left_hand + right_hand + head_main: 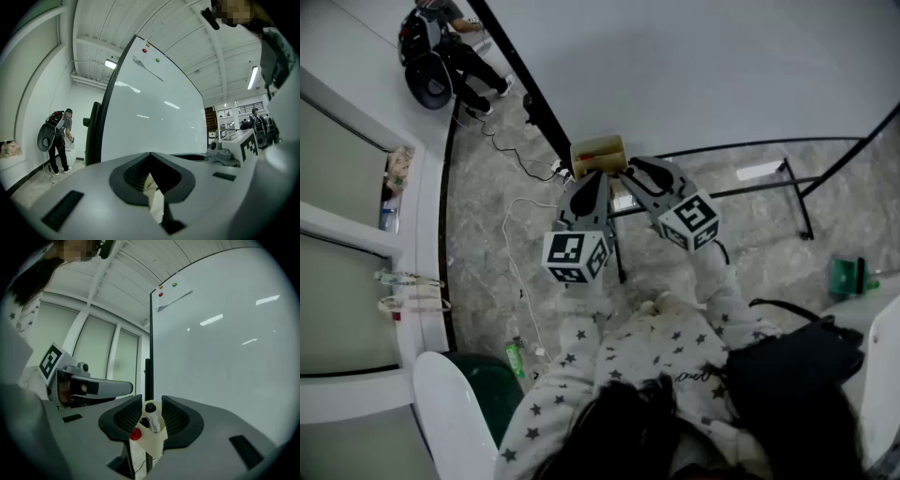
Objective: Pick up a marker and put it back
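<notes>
A cream marker holder (598, 150) hangs on the lower edge of the whiteboard (703, 66). In the right gripper view a white marker with a black cap (150, 414) stands in this holder (152, 441), with a red-capped marker (135, 434) beside it. My right gripper (151, 405) is open, one jaw on each side of the black cap, with small gaps. The right gripper (630, 171) reaches the holder from the right. My left gripper (592, 178) points at the holder's front. Its jaws meet at the tips (150, 156), and a sliver of holder (153, 197) shows through the slit.
The whiteboard's black stand legs (797, 192) spread over the marble floor, with cables (517, 253) to the left. A person with a backpack (439, 49) stands at the far left. A green object (849, 277), a dark green bin (492, 386) and a white chair (450, 412) are nearby.
</notes>
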`<action>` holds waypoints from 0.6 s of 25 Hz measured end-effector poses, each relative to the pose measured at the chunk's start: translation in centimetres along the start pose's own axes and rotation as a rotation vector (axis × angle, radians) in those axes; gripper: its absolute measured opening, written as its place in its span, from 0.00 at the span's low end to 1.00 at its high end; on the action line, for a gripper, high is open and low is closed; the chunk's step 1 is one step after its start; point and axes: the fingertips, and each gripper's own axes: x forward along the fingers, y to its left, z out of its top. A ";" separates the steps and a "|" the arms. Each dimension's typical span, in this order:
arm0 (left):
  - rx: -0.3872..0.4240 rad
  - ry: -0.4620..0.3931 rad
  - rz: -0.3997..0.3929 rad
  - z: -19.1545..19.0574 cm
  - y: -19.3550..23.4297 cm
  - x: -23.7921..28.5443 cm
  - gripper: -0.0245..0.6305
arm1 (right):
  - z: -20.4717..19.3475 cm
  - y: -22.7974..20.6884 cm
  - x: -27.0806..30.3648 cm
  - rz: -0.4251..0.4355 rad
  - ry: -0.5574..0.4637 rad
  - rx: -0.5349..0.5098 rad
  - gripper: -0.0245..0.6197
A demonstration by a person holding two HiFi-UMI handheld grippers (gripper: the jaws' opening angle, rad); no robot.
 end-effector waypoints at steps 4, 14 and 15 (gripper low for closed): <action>-0.006 0.008 0.008 -0.9 0.2 -0.4 0.04 | -1.6 0.4 0.4 0.002 0.023 0.014 0.22; -0.006 0.030 -0.001 -2.6 0.0 -0.3 0.04 | -2.6 0.5 0.9 -0.005 0.067 -0.033 0.17; -0.005 0.033 0.000 -2.8 0.1 -0.2 0.04 | -2.5 0.6 1.0 -0.002 0.068 -0.036 0.17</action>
